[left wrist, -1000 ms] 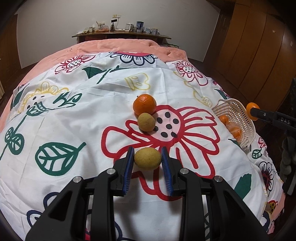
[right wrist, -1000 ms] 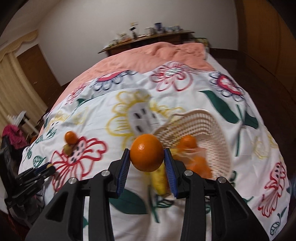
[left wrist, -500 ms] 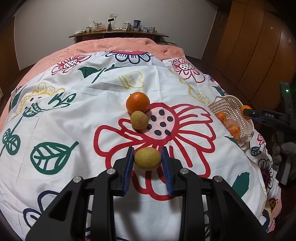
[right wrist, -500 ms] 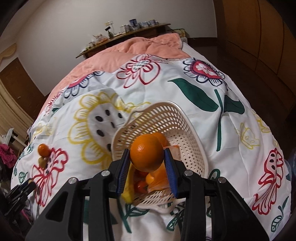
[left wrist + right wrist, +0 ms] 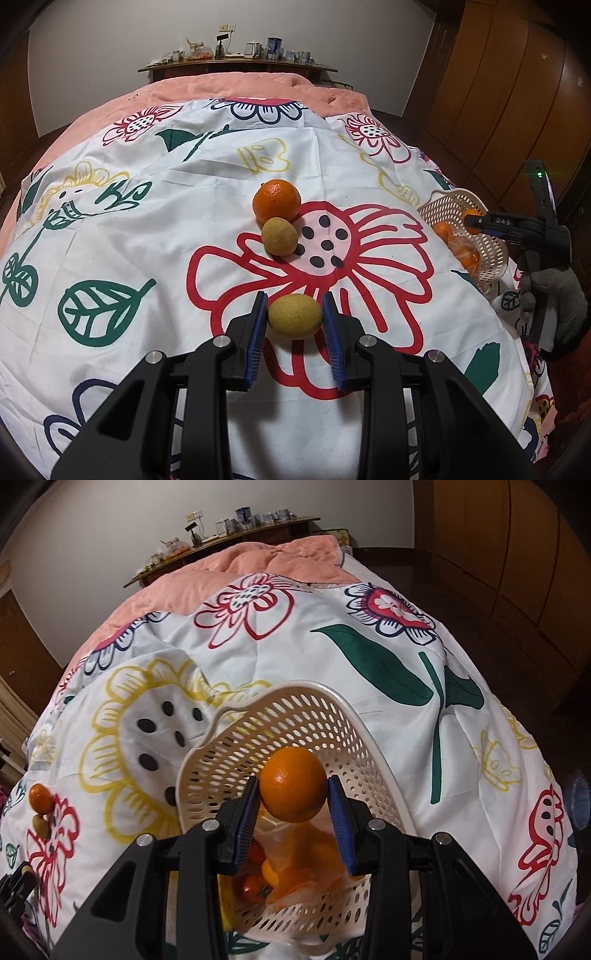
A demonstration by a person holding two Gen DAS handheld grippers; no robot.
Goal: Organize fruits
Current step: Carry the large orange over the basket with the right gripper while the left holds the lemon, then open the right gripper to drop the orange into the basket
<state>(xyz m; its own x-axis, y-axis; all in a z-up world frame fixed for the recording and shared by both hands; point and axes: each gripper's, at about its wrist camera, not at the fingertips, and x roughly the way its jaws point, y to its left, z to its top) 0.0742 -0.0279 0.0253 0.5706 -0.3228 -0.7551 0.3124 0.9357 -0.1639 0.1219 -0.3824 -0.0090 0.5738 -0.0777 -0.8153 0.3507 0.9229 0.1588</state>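
The right gripper, clamped on its orange, has come down from beside the basket to right over its open mouth, so the fruit now hangs above the bagged oranges inside. In the left view that gripper now shows at three o'clock over the basket

On the bedspread, a fruit sits between the pads of the left gripper. Beyond it lie a second fruit and, touching it from behind, a mandarin. Far right, at the bed's edge, stands the basket, fruit inside. The right gripper holds an orange above the basket's interior. A shelf runs behind the bed.
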